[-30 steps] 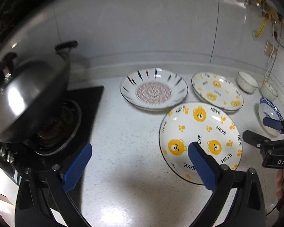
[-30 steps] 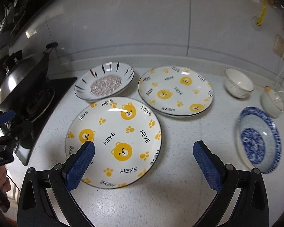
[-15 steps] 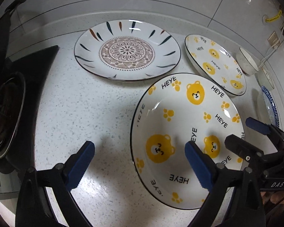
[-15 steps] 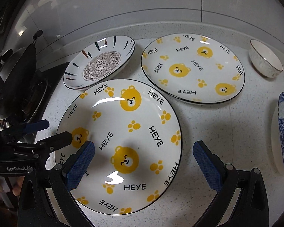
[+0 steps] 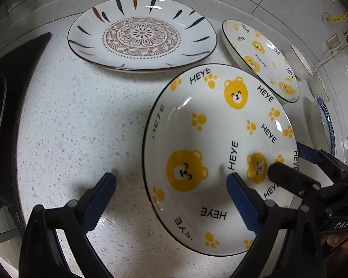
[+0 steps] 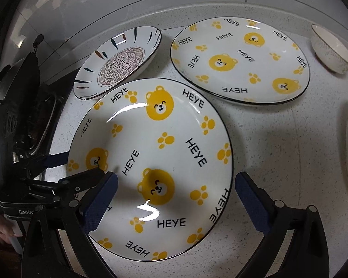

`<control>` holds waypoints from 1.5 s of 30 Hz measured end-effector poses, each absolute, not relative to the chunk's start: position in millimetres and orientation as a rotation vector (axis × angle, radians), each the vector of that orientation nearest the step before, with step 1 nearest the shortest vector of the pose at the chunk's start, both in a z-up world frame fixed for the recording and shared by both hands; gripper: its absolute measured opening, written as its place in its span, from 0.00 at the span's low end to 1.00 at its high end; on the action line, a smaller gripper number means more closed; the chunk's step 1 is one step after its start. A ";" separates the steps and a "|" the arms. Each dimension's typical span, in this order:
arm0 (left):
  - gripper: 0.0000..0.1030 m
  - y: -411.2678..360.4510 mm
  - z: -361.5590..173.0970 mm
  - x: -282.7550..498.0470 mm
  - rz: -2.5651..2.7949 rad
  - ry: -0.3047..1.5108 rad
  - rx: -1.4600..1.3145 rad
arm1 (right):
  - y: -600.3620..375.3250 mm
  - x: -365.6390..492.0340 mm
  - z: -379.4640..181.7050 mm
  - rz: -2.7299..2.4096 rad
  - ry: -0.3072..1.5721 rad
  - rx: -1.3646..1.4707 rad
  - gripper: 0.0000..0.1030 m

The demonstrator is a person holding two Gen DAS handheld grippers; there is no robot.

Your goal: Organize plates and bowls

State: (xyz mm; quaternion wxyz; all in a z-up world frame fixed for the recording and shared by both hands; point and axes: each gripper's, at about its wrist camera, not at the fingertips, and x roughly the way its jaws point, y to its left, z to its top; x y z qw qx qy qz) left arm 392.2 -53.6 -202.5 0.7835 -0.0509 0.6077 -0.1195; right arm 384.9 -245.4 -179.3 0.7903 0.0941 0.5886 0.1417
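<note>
- My left gripper (image 5: 170,195) gapes wide astride the near bear plate (image 5: 220,157) rim, ready to pinch.
- My right gripper (image 6: 174,193) gapes wide over its opposite rim, sharing the lift.

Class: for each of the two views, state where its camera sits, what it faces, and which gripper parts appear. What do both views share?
Left wrist: on the left gripper, facing down at the near yellow-bear "HEYE" plate; own blue fingers below, the right gripper intruding.
Right wrist: on the right gripper, over that plate; the left gripper at left.
Shared: both bear plates, the floral-centred plate.
</note>
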 end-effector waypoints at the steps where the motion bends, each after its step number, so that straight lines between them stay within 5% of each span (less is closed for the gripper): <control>1: 0.94 -54.4 -202.7 392.5 -0.259 1.313 -0.114 | -244.8 385.0 -179.8 0.312 1.268 0.209 0.95; 16: 0.99 -32.2 -197.2 405.6 -0.372 1.406 -0.249 | -263.2 394.5 -189.7 0.362 1.346 0.240 0.48; 18: 0.93 -28.1 -195.8 408.2 -0.379 1.407 -0.280 | -267.5 396.4 -192.2 0.355 1.352 0.236 0.35; 20: 0.68 -27.0 -193.2 411.2 -0.419 1.399 -0.296 | -272.0 398.7 -194.7 0.357 1.360 0.239 0.28; 23: 0.52 -19.7 -195.8 418.0 -0.475 1.417 -0.362 | -276.9 402.2 -199.5 0.371 1.370 0.248 0.18; 27: 0.46 -5.3 -201.2 423.5 -0.503 1.423 -0.453 | -286.1 407.0 -205.8 0.429 1.394 0.299 0.15; 31: 0.10 13.0 -212.2 430.9 -0.484 1.464 -0.511 | -293.7 409.4 -210.1 0.485 1.412 0.338 0.14; 45: 0.09 15.4 -202.1 405.9 -0.487 1.427 -0.515 | -282.0 400.3 -198.9 0.501 1.368 0.279 0.12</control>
